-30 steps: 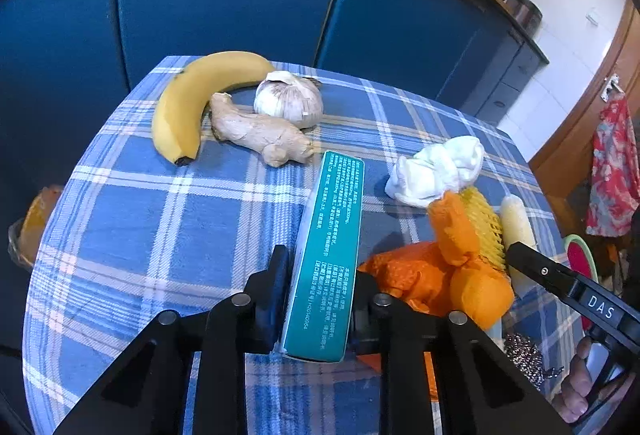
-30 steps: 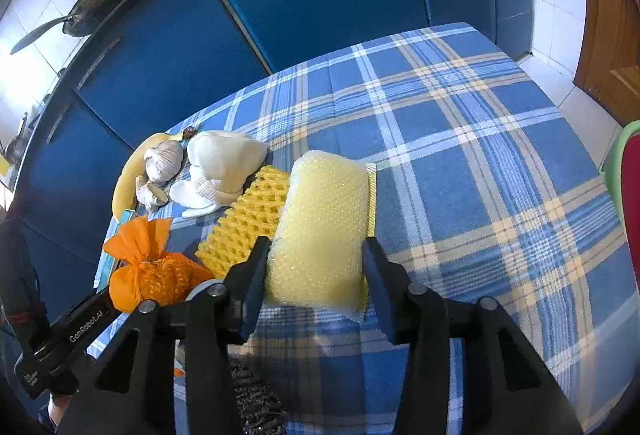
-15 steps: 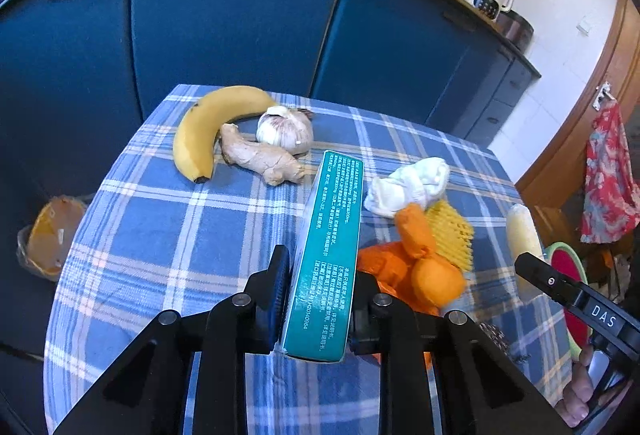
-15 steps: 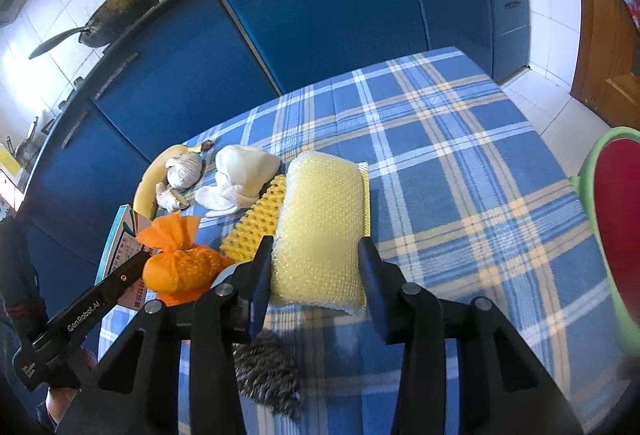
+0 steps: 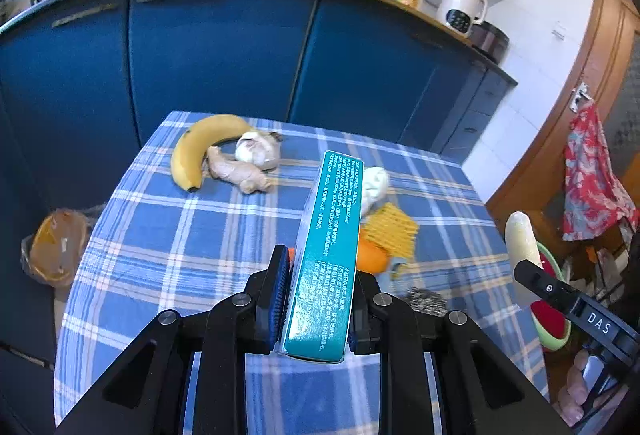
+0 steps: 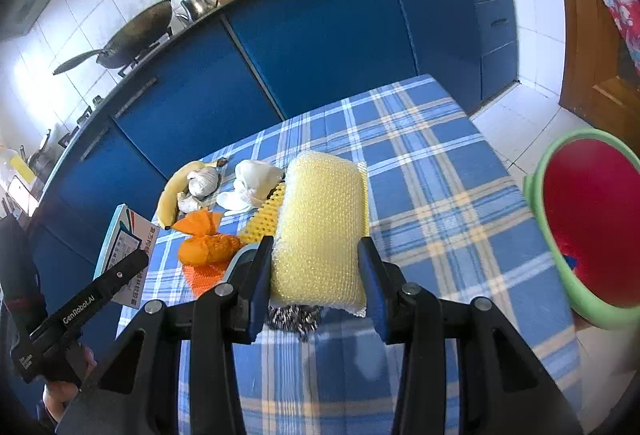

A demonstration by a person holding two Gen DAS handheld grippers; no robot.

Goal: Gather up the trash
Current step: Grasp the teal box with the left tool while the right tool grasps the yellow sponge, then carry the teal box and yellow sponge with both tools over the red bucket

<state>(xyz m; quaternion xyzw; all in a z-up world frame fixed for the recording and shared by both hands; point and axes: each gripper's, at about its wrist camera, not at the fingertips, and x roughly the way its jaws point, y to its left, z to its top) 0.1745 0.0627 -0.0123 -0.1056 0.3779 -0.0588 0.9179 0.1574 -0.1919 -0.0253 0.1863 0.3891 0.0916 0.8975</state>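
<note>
My left gripper (image 5: 316,299) is shut on a teal cardboard box (image 5: 332,255) and holds it above the checked tablecloth (image 5: 180,235). My right gripper (image 6: 318,267) is shut on a pale yellow bubble-wrap roll (image 6: 322,231), also lifted above the table. The roll also shows at the right of the left wrist view (image 5: 520,239), and the box at the left of the right wrist view (image 6: 128,251). On the table lie an orange net bag (image 6: 206,245), yellow foam netting (image 6: 262,221), crumpled white tissue (image 6: 254,179) and a steel scourer (image 6: 294,317).
A banana (image 5: 196,147), ginger (image 5: 238,173) and garlic (image 5: 256,153) lie at the table's far left. A green-rimmed red bin (image 6: 592,223) stands on the floor to the right. A plastic bag (image 5: 56,247) sits on the floor to the left. Blue cabinets (image 5: 220,55) stand behind.
Both grippers have risen and pulled back from the table with the box and the bubble-wrap roll in them. The red bin has come into the right wrist view.
</note>
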